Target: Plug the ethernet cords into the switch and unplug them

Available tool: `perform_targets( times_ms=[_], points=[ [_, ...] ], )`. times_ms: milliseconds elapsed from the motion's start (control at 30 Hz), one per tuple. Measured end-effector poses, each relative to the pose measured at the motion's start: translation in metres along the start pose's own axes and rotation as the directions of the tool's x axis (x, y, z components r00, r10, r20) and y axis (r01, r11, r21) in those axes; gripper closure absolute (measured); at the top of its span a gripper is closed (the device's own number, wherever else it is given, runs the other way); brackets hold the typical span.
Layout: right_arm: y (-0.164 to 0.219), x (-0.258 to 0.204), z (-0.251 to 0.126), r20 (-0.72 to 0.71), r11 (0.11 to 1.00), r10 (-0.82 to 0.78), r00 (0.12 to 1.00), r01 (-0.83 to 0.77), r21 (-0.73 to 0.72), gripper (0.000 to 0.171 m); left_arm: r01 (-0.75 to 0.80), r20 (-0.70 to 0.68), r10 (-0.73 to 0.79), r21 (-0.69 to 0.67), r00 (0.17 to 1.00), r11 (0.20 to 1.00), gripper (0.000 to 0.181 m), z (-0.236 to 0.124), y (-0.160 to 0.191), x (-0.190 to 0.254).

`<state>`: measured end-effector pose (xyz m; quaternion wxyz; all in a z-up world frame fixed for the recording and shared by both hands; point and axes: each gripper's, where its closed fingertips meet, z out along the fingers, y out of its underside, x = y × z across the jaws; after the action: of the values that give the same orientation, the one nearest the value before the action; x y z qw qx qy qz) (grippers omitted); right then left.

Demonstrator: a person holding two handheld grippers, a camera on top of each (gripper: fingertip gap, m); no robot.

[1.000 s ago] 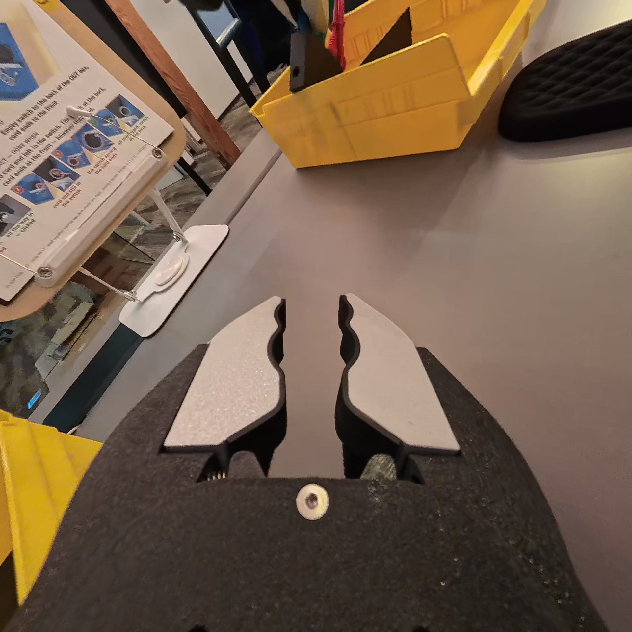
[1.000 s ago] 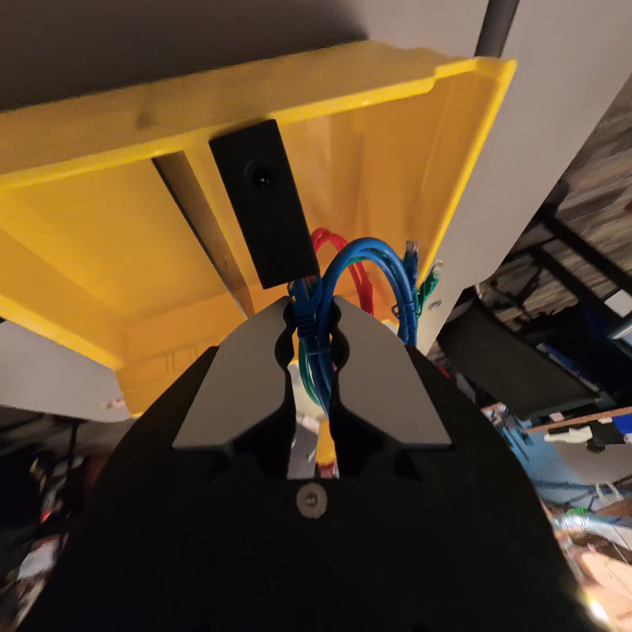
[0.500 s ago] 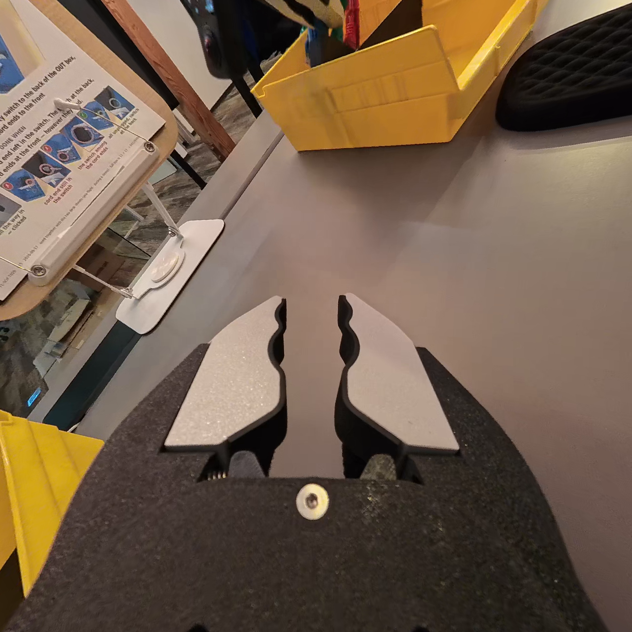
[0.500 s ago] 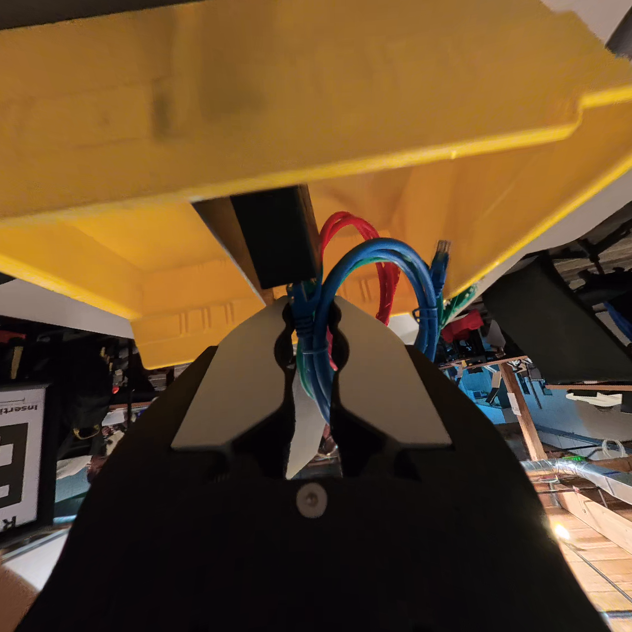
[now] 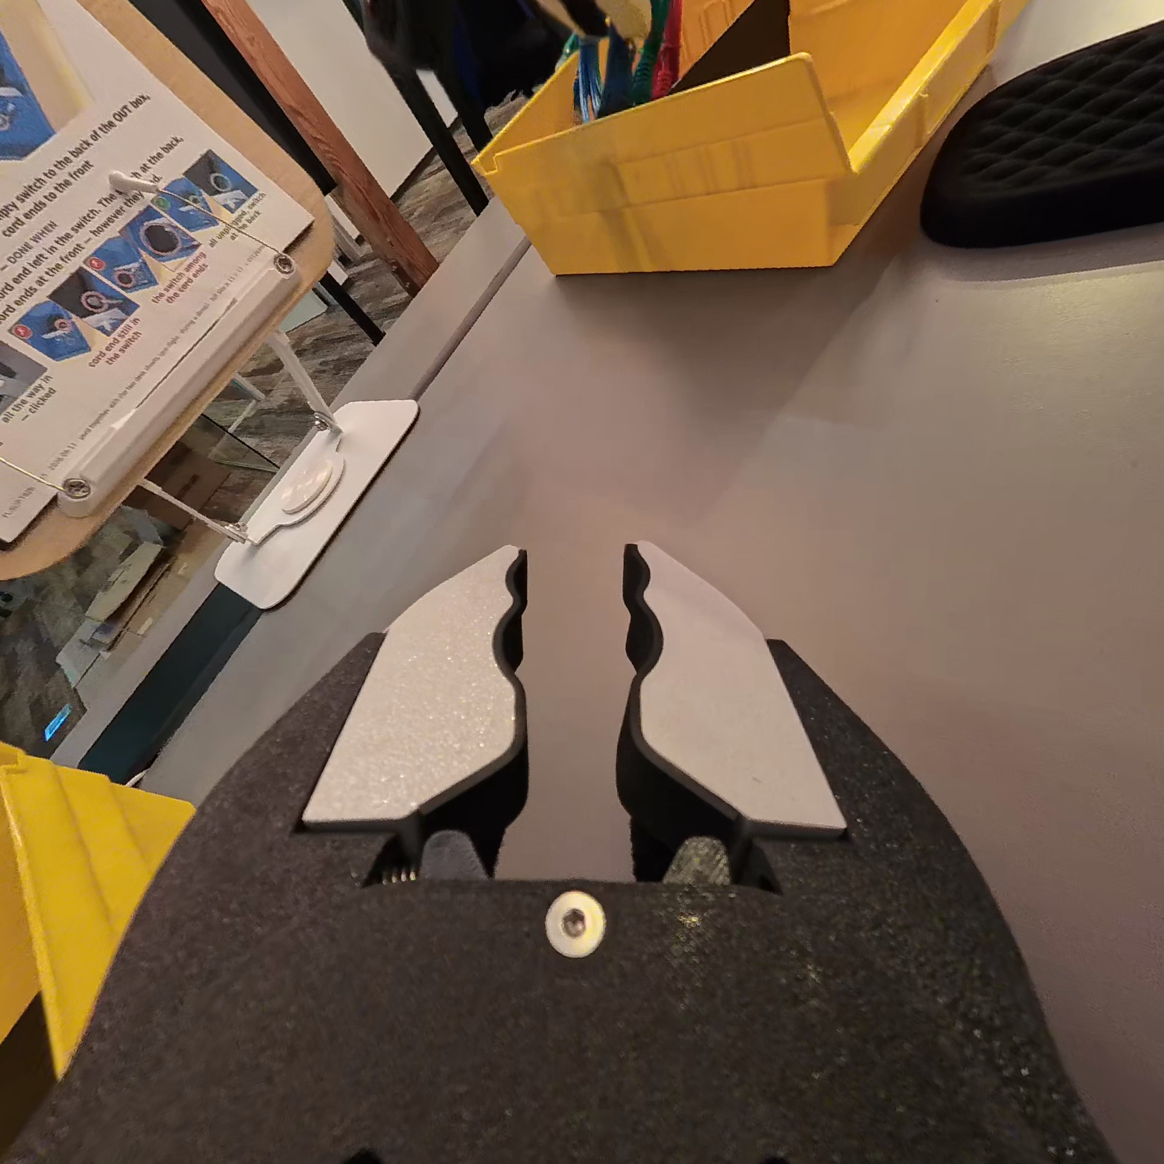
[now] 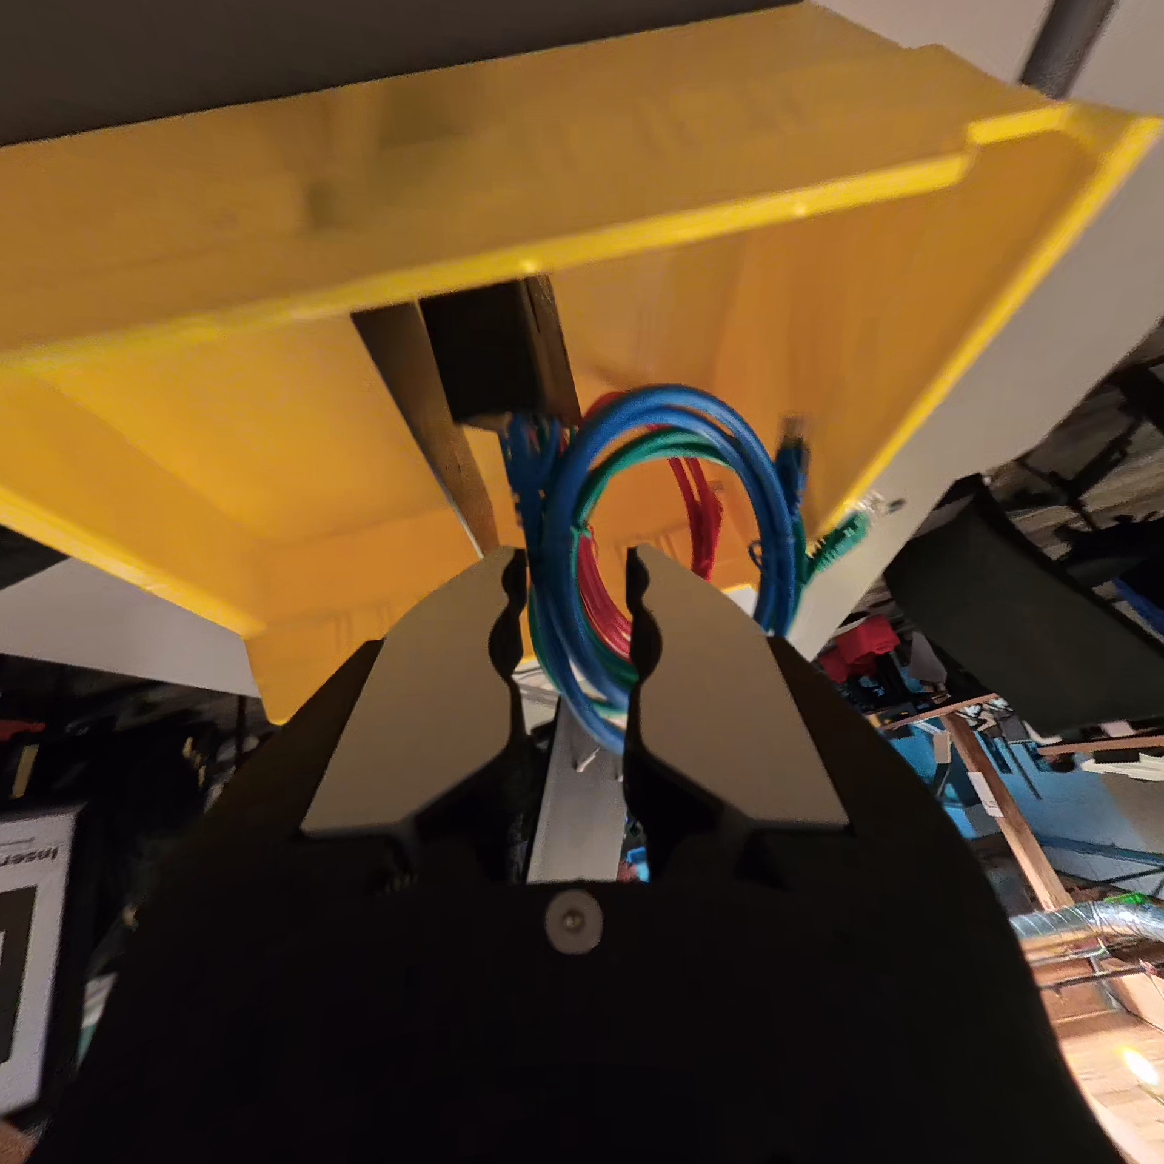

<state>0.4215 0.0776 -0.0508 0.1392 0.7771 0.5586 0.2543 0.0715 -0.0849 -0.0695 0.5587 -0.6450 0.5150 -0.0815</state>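
Observation:
A coiled bundle of blue, green and red ethernet cords (image 6: pixel 667 416) hangs over a yellow bin (image 6: pixel 315 208). My right gripper (image 6: pixel 576 557) is open, and the lower part of the coil passes loosely between its fingers. A black switch (image 6: pixel 497 359) sits in the bin beside a divider, with a blue plug just below it; I cannot tell whether it is plugged in. In the left wrist view the cords (image 5: pixel 620 69) hang above the same bin (image 5: pixel 693 208) at the far end of the table. My left gripper (image 5: pixel 574 554) is open and empty, low over the grey table (image 5: pixel 819 504).
An instruction sheet on a wooden stand (image 5: pixel 126 283) with a white base (image 5: pixel 315 504) stands at the table's left edge. A black quilted pad (image 5: pixel 1058 145) lies at the far right. A second yellow bin (image 5: pixel 63 882) is at the near left. Across from one pair of fingers to the other is roughly 40 cm. My right gripper is the nearer one to the black switch (image 6: pixel 497 359): about 5 cm, against 35 cm.
My right gripper has opened and let go of the cord bundle, which now hangs looser and blurred over the bin. My left gripper has drifted slightly and stays open.

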Motion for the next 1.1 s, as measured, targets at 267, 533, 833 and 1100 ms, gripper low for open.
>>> perform_targets(
  times_ms=[267,533,833,1100],
  points=[
    [0.047,0.015,-0.111,-0.027,0.679,0.448,0.894,-0.321,0.660,0.139,0.006,0.023,-0.007,0.013,1.000,1.000,0.152,-0.003,-0.004,-0.006],
    [0.127,-0.031,0.011,0.712,-0.129,0.682,0.168,-0.930,0.343,0.139,0.043,0.040,-0.043,-0.010,0.998,0.999,0.152,0.005,0.009,-0.013],
    [0.094,-0.059,0.087,0.726,0.049,0.668,0.162,-0.983,0.174,0.150,0.138,0.116,-0.131,-0.059,0.985,0.989,0.152,-0.001,0.023,-0.047],
    [0.068,-0.077,0.107,0.749,0.221,0.627,0.216,-0.971,0.094,0.158,0.332,0.430,-0.284,-0.040,0.857,0.942,0.153,-0.123,0.017,-0.141]
  ],
)
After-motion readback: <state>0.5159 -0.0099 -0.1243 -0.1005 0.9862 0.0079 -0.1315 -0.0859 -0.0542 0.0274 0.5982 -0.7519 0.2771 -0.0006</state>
